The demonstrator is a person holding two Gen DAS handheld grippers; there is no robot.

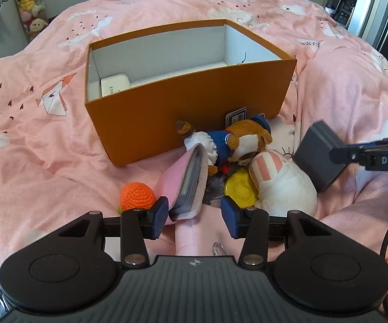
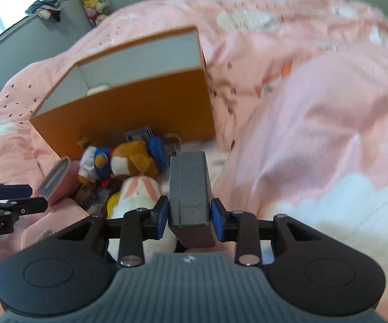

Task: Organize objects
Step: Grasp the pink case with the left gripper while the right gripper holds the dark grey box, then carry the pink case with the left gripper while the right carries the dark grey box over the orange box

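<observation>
Between blue pads (image 2: 217, 216), matte dark-grey rectangular box (image 2: 189, 191)

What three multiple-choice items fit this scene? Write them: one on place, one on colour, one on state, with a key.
1. Where is the white device?
A. inside the orange box
B. on the quilt
C. in the left gripper

2. What colour is the crocheted ball?
A. blue
B. orange
C. white

3. What is the right gripper doing?
A. open, holding nothing
B. shut on the dark grey box
C. holding a plush

Key: A, it lies in the box's left corner; B, its yarn is orange; B, both jaws press the grey box's sides.
</observation>
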